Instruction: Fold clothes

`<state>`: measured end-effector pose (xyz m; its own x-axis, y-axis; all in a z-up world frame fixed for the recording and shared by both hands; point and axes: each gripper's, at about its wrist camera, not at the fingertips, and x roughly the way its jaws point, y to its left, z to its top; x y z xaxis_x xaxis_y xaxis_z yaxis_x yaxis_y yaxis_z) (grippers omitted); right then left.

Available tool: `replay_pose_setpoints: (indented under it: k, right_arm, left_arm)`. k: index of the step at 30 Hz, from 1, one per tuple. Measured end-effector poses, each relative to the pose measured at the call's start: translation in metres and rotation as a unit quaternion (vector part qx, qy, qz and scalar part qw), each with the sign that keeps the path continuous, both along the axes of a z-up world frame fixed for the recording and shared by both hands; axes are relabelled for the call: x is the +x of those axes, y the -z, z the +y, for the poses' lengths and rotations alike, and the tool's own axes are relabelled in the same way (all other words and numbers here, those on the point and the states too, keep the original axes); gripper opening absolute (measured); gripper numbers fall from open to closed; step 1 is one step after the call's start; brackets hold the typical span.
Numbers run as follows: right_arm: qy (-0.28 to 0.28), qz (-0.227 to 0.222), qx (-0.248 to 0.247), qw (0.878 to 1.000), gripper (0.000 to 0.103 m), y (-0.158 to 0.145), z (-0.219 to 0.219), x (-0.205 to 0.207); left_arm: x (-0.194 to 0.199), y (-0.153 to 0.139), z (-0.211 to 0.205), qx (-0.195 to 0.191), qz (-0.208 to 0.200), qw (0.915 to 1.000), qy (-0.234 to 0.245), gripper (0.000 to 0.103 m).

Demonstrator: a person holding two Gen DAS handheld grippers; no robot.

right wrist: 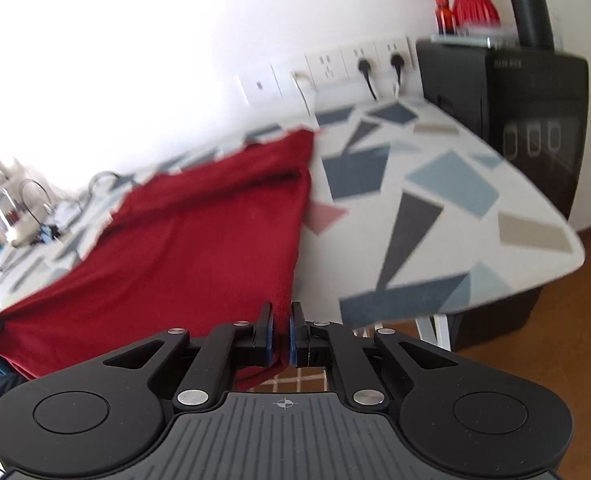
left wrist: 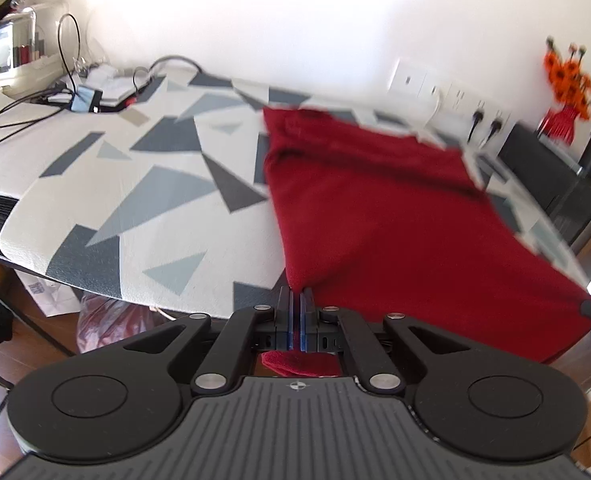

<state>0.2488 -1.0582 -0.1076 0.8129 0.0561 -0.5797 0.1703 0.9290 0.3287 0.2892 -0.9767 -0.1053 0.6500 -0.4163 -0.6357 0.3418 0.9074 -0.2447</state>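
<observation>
A dark red garment point(left wrist: 375, 216) lies spread over a table with a white cloth printed in grey and blue triangles point(left wrist: 135, 184). Its near edge is lifted off the table between my two grippers. My left gripper point(left wrist: 296, 300) is shut on the garment's near left corner, and a bit of red cloth shows behind its pads. In the right wrist view the same red garment point(right wrist: 199, 240) stretches away to the left. My right gripper point(right wrist: 281, 320) is shut on its near right corner. The far end of the garment rests on the table by the wall.
Cables, a small blue box point(left wrist: 85, 98) and a shelf of bottles crowd the table's far left. Wall sockets point(right wrist: 359, 60) with plugs run behind. A black appliance point(right wrist: 515, 112) and a red vase of orange flowers point(left wrist: 567, 92) stand at the right end. Wooden floor lies beyond.
</observation>
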Motion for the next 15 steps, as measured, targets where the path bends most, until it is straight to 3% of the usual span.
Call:
replay_pose_setpoints:
  k: [8, 15]
  right_arm:
    - [-0.039, -0.046, 0.007, 0.998, 0.006, -0.064, 0.001, -0.039]
    - [-0.007, -0.033, 0.021, 0.999, 0.006, -0.068, 0.003, -0.035]
  left_arm:
    - [-0.043, -0.041, 0.019, -0.054, -0.028, 0.9982, 0.000, 0.003]
    - [-0.034, -0.035, 0.024, -0.094, -0.012, 0.9952, -0.025, 0.003]
